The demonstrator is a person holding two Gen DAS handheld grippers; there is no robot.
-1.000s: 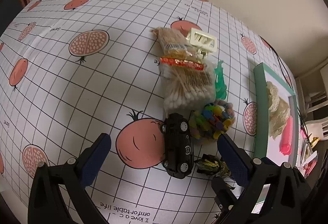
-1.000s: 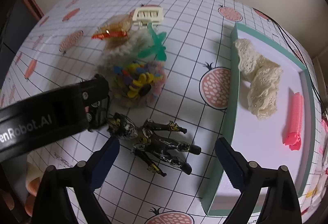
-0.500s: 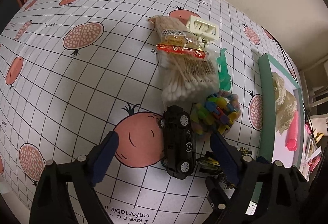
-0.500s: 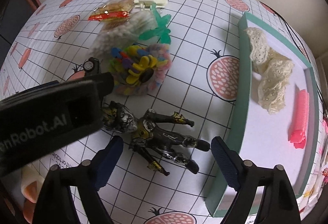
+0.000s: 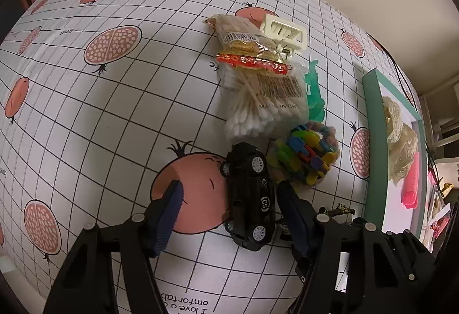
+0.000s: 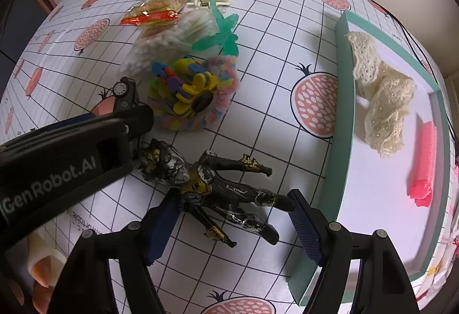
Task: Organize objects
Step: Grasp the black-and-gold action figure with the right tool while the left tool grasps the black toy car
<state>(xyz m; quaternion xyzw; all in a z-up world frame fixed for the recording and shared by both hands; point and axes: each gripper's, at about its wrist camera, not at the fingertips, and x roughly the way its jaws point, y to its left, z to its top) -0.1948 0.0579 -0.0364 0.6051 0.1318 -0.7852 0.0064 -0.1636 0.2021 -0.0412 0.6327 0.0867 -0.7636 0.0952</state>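
A black toy car (image 5: 249, 193) lies on the pomegranate-print tablecloth (image 5: 114, 118). My left gripper (image 5: 229, 213) is open around it, and the car sits close to the right finger. A black and yellow action figure (image 6: 212, 190) lies on its back near the teal tray (image 6: 335, 127). My right gripper (image 6: 233, 228) is open, its fingers on either side of the figure's hips and legs. The left gripper's housing (image 6: 57, 167) covers the figure's head side and most of the car (image 6: 124, 91).
Behind the car lie a bag of cotton swabs (image 5: 264, 101), a white claw clip (image 5: 284, 32), a green clip (image 5: 314, 93) and a bag of colourful clips (image 5: 307, 156). The tray holds cream lace (image 6: 381, 93) and a pink roller (image 6: 424, 159). A hand (image 6: 40, 271) shows bottom left.
Both grippers have moved forward and down. The left fingers have narrowed around the car, and the right fingers have narrowed around the figure.
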